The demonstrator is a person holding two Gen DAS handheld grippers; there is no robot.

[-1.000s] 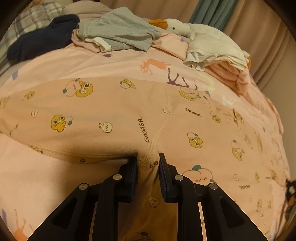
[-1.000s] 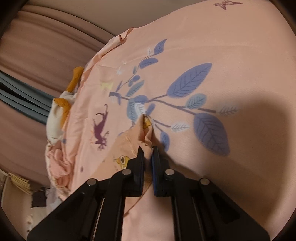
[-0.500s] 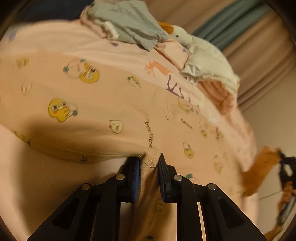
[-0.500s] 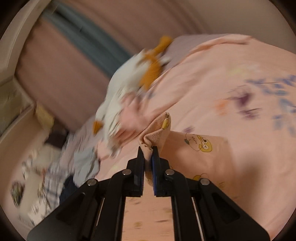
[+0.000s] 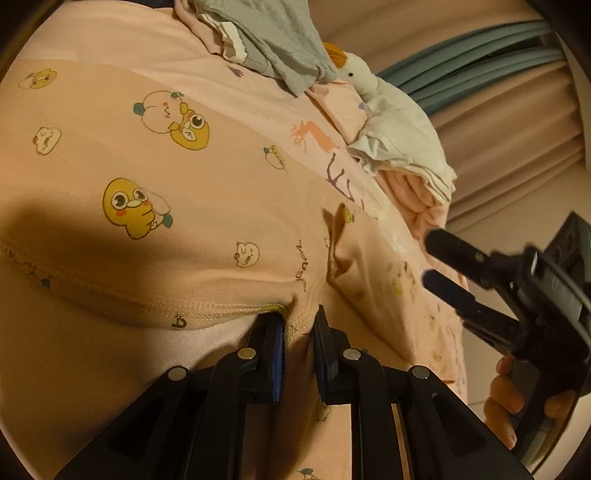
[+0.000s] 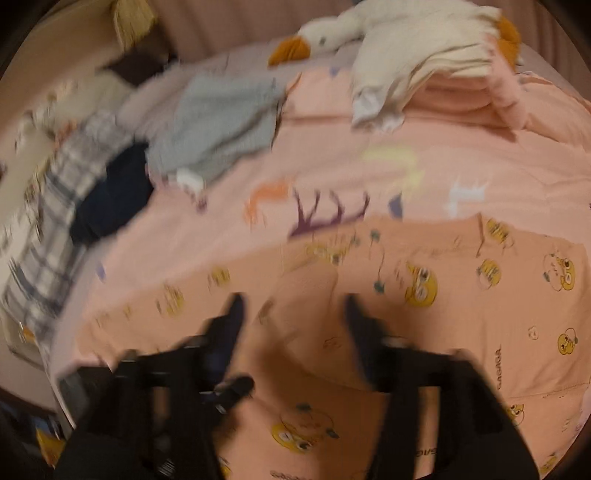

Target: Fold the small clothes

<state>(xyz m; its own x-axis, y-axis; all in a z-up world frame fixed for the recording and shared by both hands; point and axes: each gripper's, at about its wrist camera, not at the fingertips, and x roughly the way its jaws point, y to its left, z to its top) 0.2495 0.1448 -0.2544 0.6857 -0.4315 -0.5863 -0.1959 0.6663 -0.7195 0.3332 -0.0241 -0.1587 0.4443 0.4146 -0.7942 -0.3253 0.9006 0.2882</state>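
A peach garment (image 5: 207, 192) printed with yellow cartoon ducks lies spread on the pink bedcover (image 5: 122, 33). My left gripper (image 5: 298, 326) is shut on its stitched hem, the jaws still closing tighter on the bunched fabric. A folded-over flap of the garment (image 5: 369, 266) lies to its right. My right gripper (image 5: 432, 260) hovers just beyond that flap, held by a hand (image 5: 506, 398). In the blurred right wrist view its jaws are opening, and the right gripper (image 6: 293, 301) has only the flat garment (image 6: 461, 306) beneath it, nothing pinched.
At the back of the bed lie a grey garment (image 5: 273, 48), a white goose plush (image 5: 364, 74), a stack of folded cream and pink clothes (image 5: 406, 155), a navy garment (image 6: 114, 195) and a plaid cloth (image 6: 62, 192). Curtains (image 5: 509, 122) hang behind.
My right gripper swung across the bed with a corner of the peach garment, laid it over and let go, jaws now wide. My left gripper rolled and kept its hold on the hem.
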